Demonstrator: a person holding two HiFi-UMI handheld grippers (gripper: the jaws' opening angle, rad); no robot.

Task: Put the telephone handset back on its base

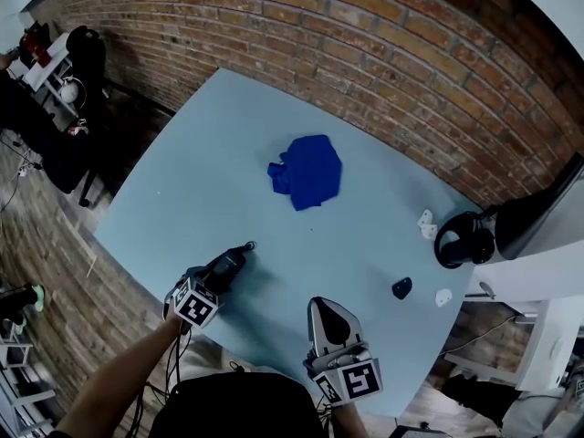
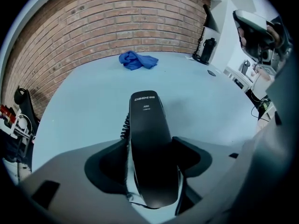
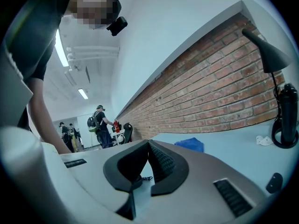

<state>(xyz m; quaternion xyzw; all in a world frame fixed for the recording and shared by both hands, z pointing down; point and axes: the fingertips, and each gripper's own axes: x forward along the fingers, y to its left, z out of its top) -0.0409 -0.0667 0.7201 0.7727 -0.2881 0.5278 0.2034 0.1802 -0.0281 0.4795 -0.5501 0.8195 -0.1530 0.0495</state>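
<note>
A black telephone handset (image 2: 147,125) with a coiled cord lies lengthwise between the jaws of my left gripper (image 2: 149,150). The jaws stand wide; the left pad is clear of the handset and the right pad is close beside it. In the head view the handset (image 1: 235,258) rests low on the light blue table (image 1: 219,153) near its front left edge, with my left gripper (image 1: 219,276) around its near end. What is under the handset is hidden, and I see no separate base. My right gripper (image 1: 327,307) hovers at the front edge with its pads (image 3: 161,164) together and nothing held.
A crumpled blue cloth (image 1: 308,172) lies mid-table. Black headphones (image 1: 461,237) sit at the right edge beside white scraps (image 1: 426,224) and a small dark object (image 1: 401,287). A brick wall (image 1: 365,53) runs behind. People stand far off in the room (image 3: 100,125).
</note>
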